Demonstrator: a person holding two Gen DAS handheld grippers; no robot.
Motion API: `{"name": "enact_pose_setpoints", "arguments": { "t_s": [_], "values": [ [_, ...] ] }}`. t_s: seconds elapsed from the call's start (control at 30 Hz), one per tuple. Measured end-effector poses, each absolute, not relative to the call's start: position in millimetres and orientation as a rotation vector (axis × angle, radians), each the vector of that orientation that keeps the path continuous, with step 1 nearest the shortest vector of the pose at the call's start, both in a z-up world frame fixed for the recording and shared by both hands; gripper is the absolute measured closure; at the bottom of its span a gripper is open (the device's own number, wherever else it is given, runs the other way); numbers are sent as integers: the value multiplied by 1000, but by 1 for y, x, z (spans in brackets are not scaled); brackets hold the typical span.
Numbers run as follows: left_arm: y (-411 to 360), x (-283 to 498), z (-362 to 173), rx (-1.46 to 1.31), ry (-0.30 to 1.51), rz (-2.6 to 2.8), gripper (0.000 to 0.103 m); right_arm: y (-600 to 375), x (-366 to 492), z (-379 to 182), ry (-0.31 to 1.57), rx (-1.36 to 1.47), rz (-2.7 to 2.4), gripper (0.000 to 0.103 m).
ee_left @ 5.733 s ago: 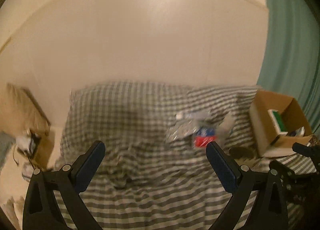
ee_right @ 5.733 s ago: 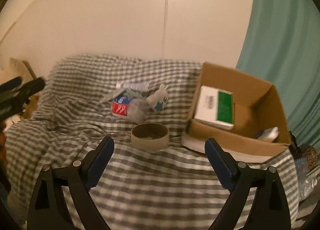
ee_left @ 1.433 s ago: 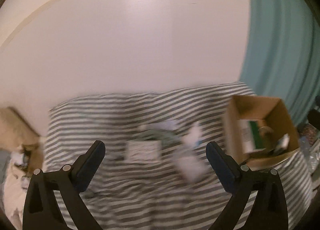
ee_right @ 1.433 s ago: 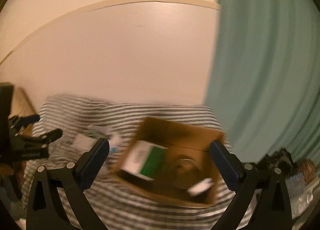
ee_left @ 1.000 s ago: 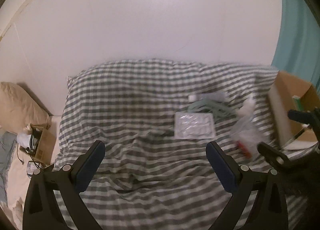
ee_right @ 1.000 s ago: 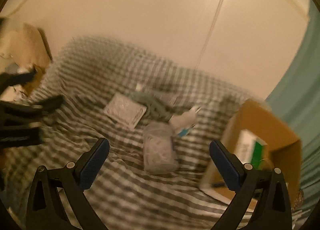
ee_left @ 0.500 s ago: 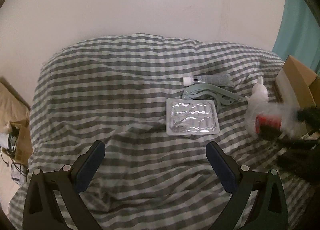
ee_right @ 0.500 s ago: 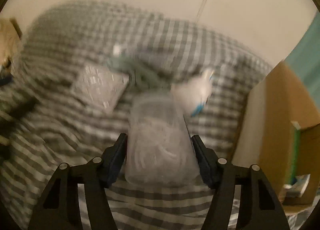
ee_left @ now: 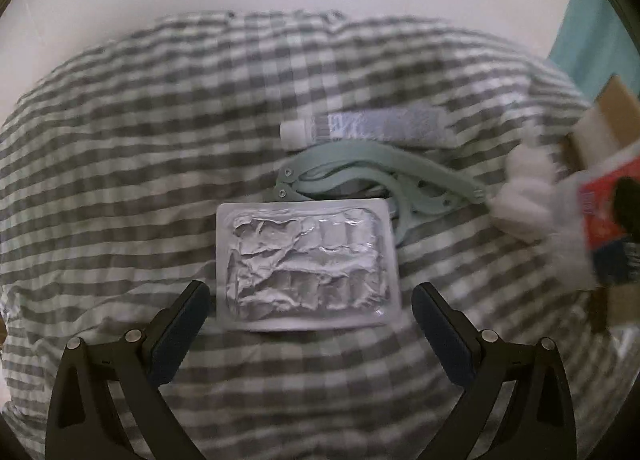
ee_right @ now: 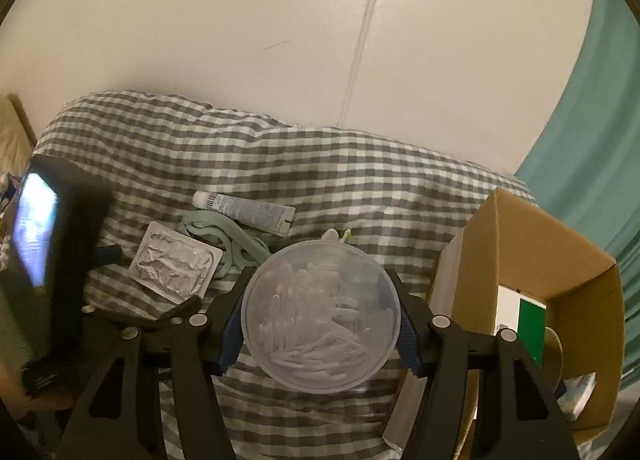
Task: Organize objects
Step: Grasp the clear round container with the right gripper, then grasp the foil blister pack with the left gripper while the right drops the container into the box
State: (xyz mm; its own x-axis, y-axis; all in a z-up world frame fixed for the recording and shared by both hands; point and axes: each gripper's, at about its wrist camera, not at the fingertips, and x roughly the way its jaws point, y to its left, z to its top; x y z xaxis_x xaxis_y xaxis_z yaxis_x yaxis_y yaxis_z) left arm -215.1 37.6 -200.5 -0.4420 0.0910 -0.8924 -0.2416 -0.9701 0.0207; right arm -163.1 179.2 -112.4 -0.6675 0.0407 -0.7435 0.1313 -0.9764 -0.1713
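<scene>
My right gripper (ee_right: 320, 320) is shut on a clear round plastic container of cotton swabs (ee_right: 320, 316), held above the checkered bedspread; it shows blurred with its red label in the left wrist view (ee_left: 600, 215). My left gripper (ee_left: 310, 324) is open and empty, its fingers on either side of a silver blister pack (ee_left: 306, 264) that lies flat on the bed (ee_right: 174, 262). Behind the pack lie a green folding hanger (ee_left: 376, 179) and a grey tube with a white cap (ee_left: 360, 125). A small white bottle (ee_left: 524, 183) sits at the right.
An open cardboard box (ee_right: 532, 280) stands at the right on the bedspread (ee_right: 200, 147), holding a white and green carton (ee_right: 520, 320). A teal curtain (ee_right: 600, 119) hangs behind it. A white wall is at the back. The left gripper's phone mount (ee_right: 48, 244) is at the left.
My right gripper closed on the swab container and lifted it off the bed. My left gripper moved forward and down to the blister pack, still open.
</scene>
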Motion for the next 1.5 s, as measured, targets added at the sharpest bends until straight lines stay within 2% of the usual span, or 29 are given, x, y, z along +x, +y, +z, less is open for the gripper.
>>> {"name": "enact_pose_setpoints", "arguments": {
  "t_s": [0.13, 0.4, 0.53, 0.73, 0.97, 1.17, 1.37, 1.5],
  "values": [
    [41, -229, -215, -1594, 213, 2519, 0, 183, -166, -114, 297, 1250, -2811, 42],
    [28, -245, -230, -1648, 58, 2443, 0, 179, -164, -127, 340, 1284, -2781, 42],
    [16, -236, -225, -1608, -17, 2439, 4, 178, -162, -129, 357, 1293, -2771, 42],
    [-1, -209, -205, -1565, -87, 2422, 4, 182, -149, -114, 348, 1271, -2765, 42],
    [-16, -155, -137, -1438, -33, 2539, 4, 192, -115, -66, 300, 1177, -2791, 42],
    [5, -116, -48, -1262, 59, 2619, 4, 217, -73, -1, 245, 1054, -2830, 42],
    [64, -78, 21, -1073, 140, 2595, 4, 265, -41, 58, 293, 979, -2895, 42],
    [124, -71, 33, -1019, 177, 2512, 4, 309, -40, 75, 255, 974, -2928, 42]
  ]
}}
